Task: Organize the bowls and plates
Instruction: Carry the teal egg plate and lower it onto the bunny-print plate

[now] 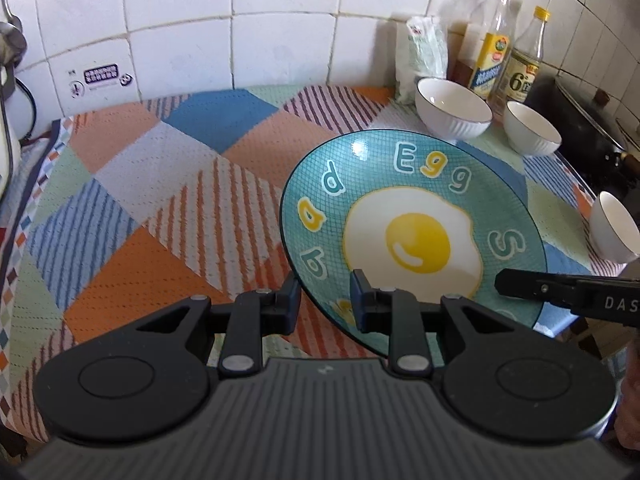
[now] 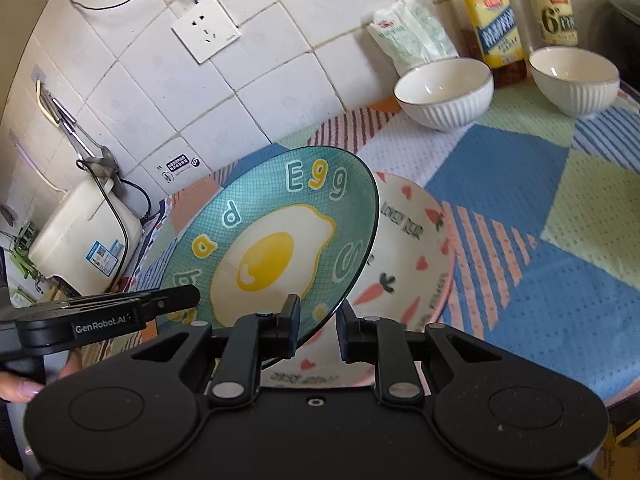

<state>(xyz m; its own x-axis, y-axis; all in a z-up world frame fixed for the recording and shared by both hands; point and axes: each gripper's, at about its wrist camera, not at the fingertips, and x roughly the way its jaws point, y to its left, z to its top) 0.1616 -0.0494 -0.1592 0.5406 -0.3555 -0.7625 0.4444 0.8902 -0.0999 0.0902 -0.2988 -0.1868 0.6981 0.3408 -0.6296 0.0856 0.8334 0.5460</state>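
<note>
The teal egg plate (image 2: 276, 240) hangs tilted above the patchwork cloth (image 1: 132, 184), just over the pink-rimmed carrot plate (image 2: 416, 248). The left gripper (image 1: 325, 300) and the right gripper (image 2: 318, 326) each pinch its near rim with narrow fingers. Two white bowls (image 2: 444, 94) stand beyond it.
</note>
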